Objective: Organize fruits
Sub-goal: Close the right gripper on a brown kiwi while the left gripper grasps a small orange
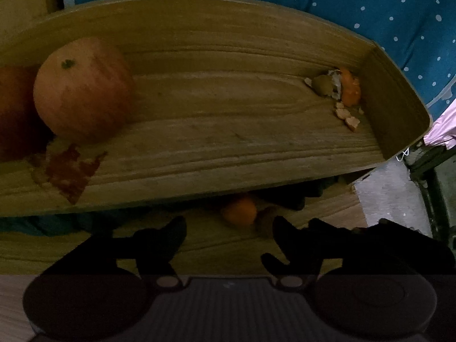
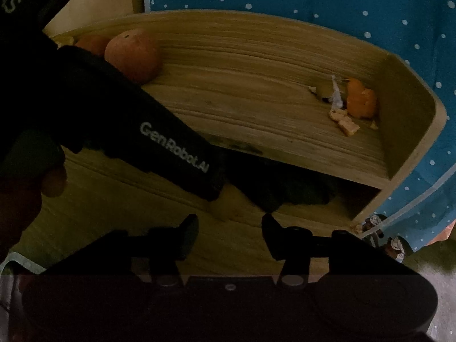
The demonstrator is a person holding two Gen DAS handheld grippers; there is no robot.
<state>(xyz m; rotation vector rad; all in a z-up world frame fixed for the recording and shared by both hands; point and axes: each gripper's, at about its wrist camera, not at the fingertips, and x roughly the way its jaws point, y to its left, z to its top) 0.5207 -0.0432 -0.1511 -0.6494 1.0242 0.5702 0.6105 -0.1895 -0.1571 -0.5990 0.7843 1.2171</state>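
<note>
The left gripper point(image 1: 228, 236) shows two dark, blunt fingers spread apart with nothing between them, hovering over the lower wooden board just in front of the upper shelf's front edge. Beyond its fingertips, in the shadow under that shelf, sits a small round orange fruit point(image 1: 239, 211) with a duller brown rounded thing touching its right side; the dimness hides what that is.

The right gripper point(image 2: 229, 233) is likewise spread and empty, its matte black fingers over the same lower board. In the right wrist view the body of the left gripper crosses from the left, a smooth black casing with pale lettering, held by a hand point(image 2: 28, 188) at the left edge.

The wooden shelf point(image 1: 228, 131) is a tray-like level of light, strongly grained wood with a raised back wall and a rounded right end wall. At its left end stands a large round apple point(image 1: 82, 88), reddish with pale streaks, its calyx turned up, touching a second red fruit point(image 1: 14, 108) at the picture's edge. A flat, jagged red scrap point(image 1: 71, 171) lies near the front edge below them. In the right corner lie curled orange peel pieces point(image 1: 349, 91) and crumbly bits. Behind hangs blue fabric point(image 1: 370, 14) with white dots.
</note>
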